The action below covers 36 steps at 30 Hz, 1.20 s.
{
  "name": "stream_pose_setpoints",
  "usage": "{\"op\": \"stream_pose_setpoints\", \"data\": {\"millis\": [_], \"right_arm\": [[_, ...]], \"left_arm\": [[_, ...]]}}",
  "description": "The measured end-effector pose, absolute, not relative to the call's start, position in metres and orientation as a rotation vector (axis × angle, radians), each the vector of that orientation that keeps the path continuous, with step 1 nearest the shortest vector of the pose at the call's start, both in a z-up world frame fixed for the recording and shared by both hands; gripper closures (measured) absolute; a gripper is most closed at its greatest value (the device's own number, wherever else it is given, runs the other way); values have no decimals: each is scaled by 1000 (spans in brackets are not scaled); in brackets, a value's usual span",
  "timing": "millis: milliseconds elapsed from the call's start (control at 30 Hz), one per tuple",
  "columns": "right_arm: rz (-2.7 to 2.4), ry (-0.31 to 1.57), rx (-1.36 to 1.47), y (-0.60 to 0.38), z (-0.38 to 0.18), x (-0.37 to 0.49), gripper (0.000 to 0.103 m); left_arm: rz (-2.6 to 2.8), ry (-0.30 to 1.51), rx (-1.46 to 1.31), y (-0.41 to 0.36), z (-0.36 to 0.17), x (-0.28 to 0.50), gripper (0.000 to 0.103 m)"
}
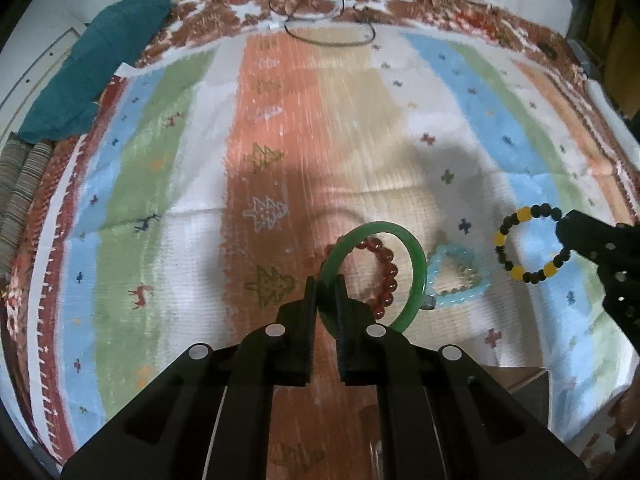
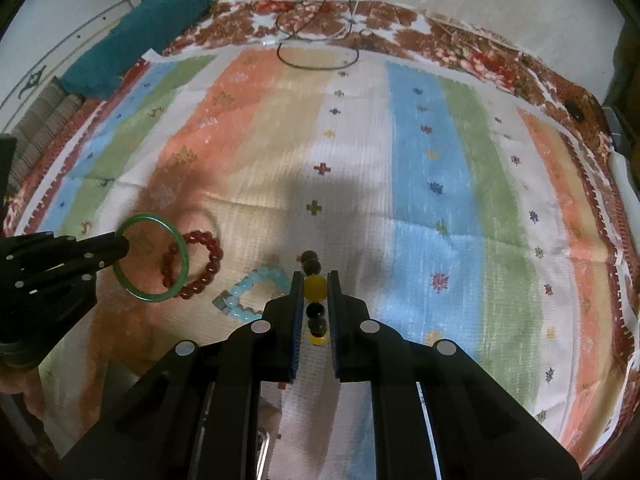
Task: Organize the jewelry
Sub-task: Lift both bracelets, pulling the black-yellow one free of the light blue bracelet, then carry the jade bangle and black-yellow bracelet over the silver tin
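Jewelry is in both grippers at once. The left gripper (image 1: 326,292) is clamped on the rim of a green bangle (image 1: 416,276), which stands tilted up off the striped cloth (image 1: 168,168), its hoop framing a red bead bracelet (image 1: 386,276) that lies flat beneath it. The right gripper (image 2: 314,300) pinches a black-and-yellow bead bracelet (image 2: 313,286) between its pads, one yellow bead squeezed at the tips; the left wrist view shows the loop hanging open and clear of the cloth. A pale blue bead bracelet (image 1: 460,276) lies between the two, just beside the red one and not gripped.

The bangle looks rigid and glossy — likely jade or glass, so probably brittle and slippery. A hold across the band's thickness, as now, seems right, though its weight may let it swing about the pinch point. It should be set down gently, not dropped.

The beaded loops are likely strung on elastic — light and floppy, sagging from whatever bead is held. Round beads can squirt out of flat pads, so gripping across one large bead looks more secure than gripping the cord between beads.
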State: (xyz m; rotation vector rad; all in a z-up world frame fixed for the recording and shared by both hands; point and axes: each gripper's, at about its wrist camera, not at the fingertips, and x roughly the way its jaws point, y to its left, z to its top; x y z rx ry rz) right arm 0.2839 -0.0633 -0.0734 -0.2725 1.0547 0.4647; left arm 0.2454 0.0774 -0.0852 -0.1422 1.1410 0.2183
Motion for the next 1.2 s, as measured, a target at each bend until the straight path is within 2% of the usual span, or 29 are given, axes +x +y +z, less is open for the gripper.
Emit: {"op": "stream_pose_setpoints", "data": {"millis": [500, 1200], "right_arm": [[486, 968, -214, -75, -42, 253, 91], [557, 892, -186, -87, -18, 192, 91]], "left_arm": [[189, 1023, -180, 61, -42, 204, 95], [139, 958, -186, 37, -23, 148, 95]]}}
